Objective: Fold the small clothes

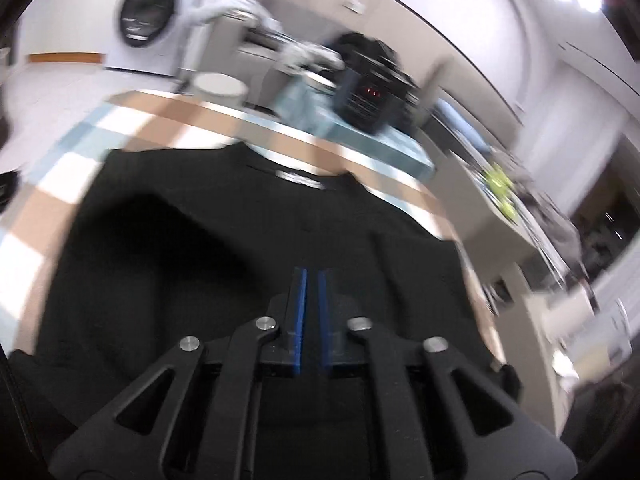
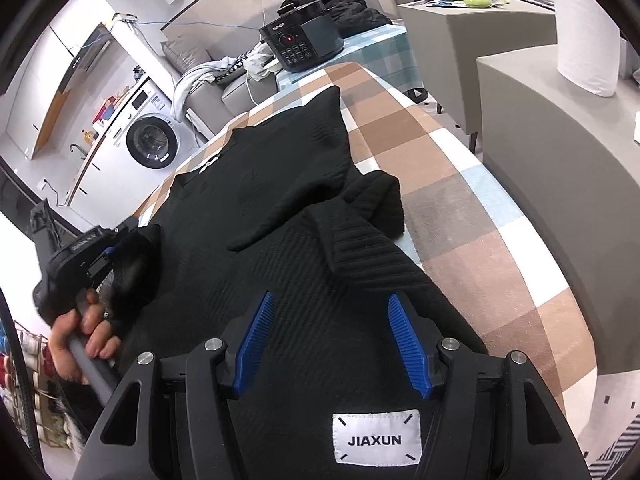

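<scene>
A black knit sweater (image 2: 280, 184) lies spread on the table's checked cloth (image 2: 460, 208), collar at the far end. One sleeve is folded across its body, and a white JIAXUN label (image 2: 377, 438) shows at the near hem. My right gripper (image 2: 331, 296) hovers open over the near hem, its blue pads wide apart with nothing pinched between them. In a person's hand at the left edge, my left gripper (image 2: 106, 254) is shut on a bunched fold of the sweater's side. The blurred left wrist view shows that gripper (image 1: 312, 276) with its pads almost together over the sweater (image 1: 200, 220).
A black rice cooker (image 2: 300, 42) stands on a second table beyond the far end. Grey cabinets (image 2: 540, 120) with a paper roll (image 2: 588, 28) line the right side. A washing machine (image 2: 150, 140) stands at the back left, and a grey sofa with clothes behind the table.
</scene>
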### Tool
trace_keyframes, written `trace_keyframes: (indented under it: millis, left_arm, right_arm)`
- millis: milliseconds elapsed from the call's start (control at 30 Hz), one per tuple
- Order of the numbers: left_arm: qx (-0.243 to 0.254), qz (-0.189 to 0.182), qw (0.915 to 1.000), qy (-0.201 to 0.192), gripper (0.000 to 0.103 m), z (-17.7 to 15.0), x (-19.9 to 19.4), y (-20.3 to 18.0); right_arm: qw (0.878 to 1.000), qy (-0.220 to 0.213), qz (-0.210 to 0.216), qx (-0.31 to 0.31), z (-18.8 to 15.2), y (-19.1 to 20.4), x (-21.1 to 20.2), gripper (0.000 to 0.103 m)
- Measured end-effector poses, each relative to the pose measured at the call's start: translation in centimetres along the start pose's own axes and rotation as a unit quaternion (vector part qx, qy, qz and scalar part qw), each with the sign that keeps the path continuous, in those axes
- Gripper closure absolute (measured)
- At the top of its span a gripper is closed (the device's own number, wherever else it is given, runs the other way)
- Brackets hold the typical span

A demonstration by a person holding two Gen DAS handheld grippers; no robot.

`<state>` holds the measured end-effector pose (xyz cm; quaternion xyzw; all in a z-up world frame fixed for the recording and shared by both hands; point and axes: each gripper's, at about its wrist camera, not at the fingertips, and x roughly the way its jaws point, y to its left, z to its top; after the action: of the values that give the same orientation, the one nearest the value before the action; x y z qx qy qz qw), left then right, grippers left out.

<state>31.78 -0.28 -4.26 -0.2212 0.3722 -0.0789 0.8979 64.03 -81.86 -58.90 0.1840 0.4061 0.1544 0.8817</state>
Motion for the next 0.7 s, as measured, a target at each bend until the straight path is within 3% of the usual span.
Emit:
trace_keyframes:
  millis: [67,200,267,333,433,500,533,567,633,700]
  left_arm:
    - [0.005,-0.017,0.9998,0.011,0.047,-0.3,-0.6,-0.4]
    - [-0.005,0.008,0.9988,-0.048,0.035,-1.3,-5.1,1.9]
    - [-0.020,0.046,0.9970,-0.059,0.034,-1.6,-6.0,3.8]
    - [-0.030,0.082,0.9952,-0.045,0.034,-1.7,-5.6,5.2]
    - [-0.053,0.128,0.9903,0.008,0.034,-2.2,-2.9,7.0]
    - [-0.063,0.137,0.9885,0.016,0.038,-2.6,-1.6,7.8]
    - [-0.063,0.142,0.9877,0.017,0.051,-2.6,-1.1,7.9]
    - [-0.065,0.145,0.9871,0.019,0.074,-2.6,-0.5,8.0]
    - [-0.067,0.131,0.9885,0.034,0.100,-2.4,0.8,8.0]
    - [-0.070,0.115,0.9904,0.031,0.101,-2.1,1.4,7.9]
  right_arm:
    - [1.000,0.002,-0.001,0.002,-0.1,-0.1,0.1,0.042]
    - [1.000,0.006,0.002,0.002,-0.3,0.0,0.6,0.041]
    - [1.000,0.008,0.008,-0.001,-0.3,0.3,1.0,0.041]
    - [1.000,0.011,0.013,-0.003,-0.3,0.6,1.1,0.041]
    - [1.000,0.014,0.016,-0.010,-0.6,1.0,1.1,0.041]
    - [1.000,0.014,0.015,-0.010,-0.7,0.9,1.0,0.041]
    - [1.000,0.014,0.012,-0.008,-0.7,0.7,0.9,0.041]
    - [1.000,0.014,0.011,-0.007,-0.6,0.6,0.9,0.041]
    - [1.000,0.013,0.004,-0.002,-0.4,0.2,0.8,0.041]
    - [1.000,0.010,0.000,0.000,-0.3,0.0,0.5,0.041]
